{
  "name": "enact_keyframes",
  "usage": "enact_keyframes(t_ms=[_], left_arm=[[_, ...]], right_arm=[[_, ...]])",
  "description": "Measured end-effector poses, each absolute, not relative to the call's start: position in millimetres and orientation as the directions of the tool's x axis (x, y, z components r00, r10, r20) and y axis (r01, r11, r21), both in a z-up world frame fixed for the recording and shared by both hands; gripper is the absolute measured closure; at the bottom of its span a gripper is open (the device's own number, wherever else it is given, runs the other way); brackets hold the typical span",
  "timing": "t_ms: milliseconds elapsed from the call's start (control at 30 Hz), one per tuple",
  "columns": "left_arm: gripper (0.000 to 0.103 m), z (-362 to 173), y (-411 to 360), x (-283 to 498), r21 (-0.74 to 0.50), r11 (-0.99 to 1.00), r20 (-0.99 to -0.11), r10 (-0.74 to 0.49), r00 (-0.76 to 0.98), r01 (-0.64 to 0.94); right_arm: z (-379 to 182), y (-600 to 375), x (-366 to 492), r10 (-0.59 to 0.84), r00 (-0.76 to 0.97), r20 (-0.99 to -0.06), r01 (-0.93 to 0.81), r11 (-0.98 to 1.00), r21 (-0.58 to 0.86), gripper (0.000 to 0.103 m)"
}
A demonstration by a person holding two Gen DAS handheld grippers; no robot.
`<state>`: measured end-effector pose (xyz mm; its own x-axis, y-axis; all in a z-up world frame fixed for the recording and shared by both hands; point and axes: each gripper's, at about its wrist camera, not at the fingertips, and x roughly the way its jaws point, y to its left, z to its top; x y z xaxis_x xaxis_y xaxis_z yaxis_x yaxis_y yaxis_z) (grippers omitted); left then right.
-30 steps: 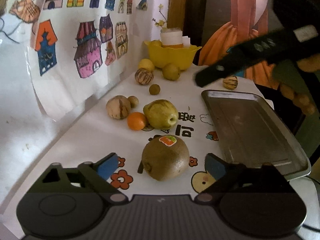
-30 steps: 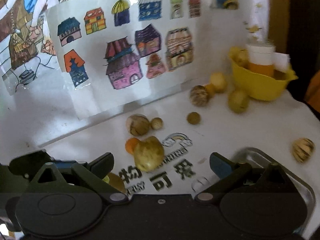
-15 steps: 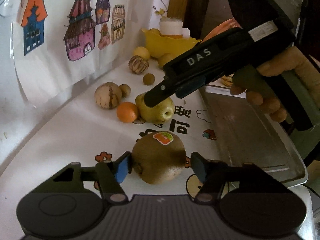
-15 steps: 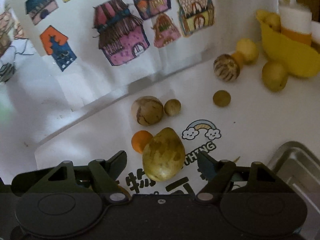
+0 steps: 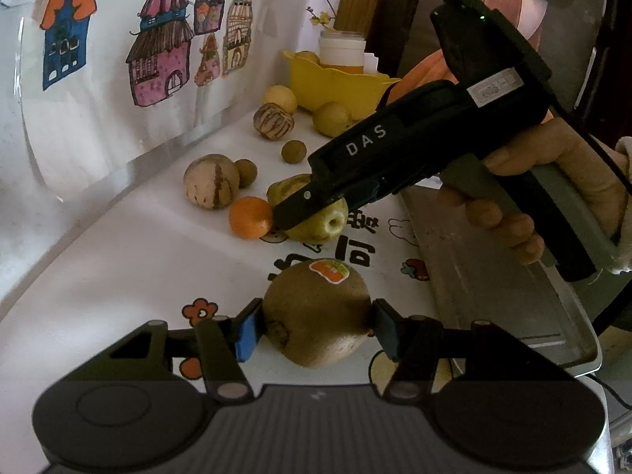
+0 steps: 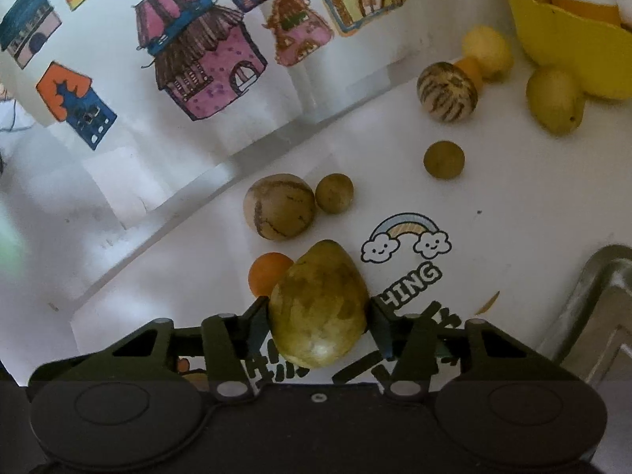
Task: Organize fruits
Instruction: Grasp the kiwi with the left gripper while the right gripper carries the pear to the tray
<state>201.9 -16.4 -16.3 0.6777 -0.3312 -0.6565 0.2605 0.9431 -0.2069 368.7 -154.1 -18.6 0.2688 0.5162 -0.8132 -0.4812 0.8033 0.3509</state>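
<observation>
1. My left gripper sits low over the white worktop. A brown kiwi with an orange sticker lies between its fingers; both pads touch its sides and the fingers are closing on it, roughly half spread.
2. My right gripper has a mottled green-yellow pear between its fingers, pads against both flanks, closing.
3. Only the left wrist view shows the right gripper from outside: a black body marked "DAS", held by a hand, tip down on the pear, just beside a small orange.
4. Only the left wrist view shows the metal tray at length, to the right of the kiwi; the right wrist view catches only its corner.
5. The right wrist view shows the far fruit more plainly: two striped round ones, two small brown balls, yellow fruit beside a yellow bowl.
6. The kiwi does not appear in the right wrist view.
</observation>
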Motion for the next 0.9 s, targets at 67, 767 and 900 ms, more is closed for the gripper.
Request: enact_keyframes(t_ms=[67, 767, 900], left_arm=[[0.041, -17, -16, 202, -0.211, 0.943, -0.655, -0.332, 0.679, 0.258], [0.042, -18, -13, 189, -0.268, 0.943, -0.654, -0.327, 0.682, 0.196], [0.042, -12, -19, 191, -0.263, 0.944, -0.645, -0.327, 0.691, 0.202]], right_arm=[[-19, -156, 369, 0.524, 0.270, -0.808, -0.477, 0.802, 0.360, 0.048], [-19, -201, 332, 0.637, 0.393, -0.663, -0.431, 0.765, 0.479, 0.049], [-11, -221, 322, 0.645, 0.440, -0.625, -0.404, 0.763, 0.504, 0.049]])
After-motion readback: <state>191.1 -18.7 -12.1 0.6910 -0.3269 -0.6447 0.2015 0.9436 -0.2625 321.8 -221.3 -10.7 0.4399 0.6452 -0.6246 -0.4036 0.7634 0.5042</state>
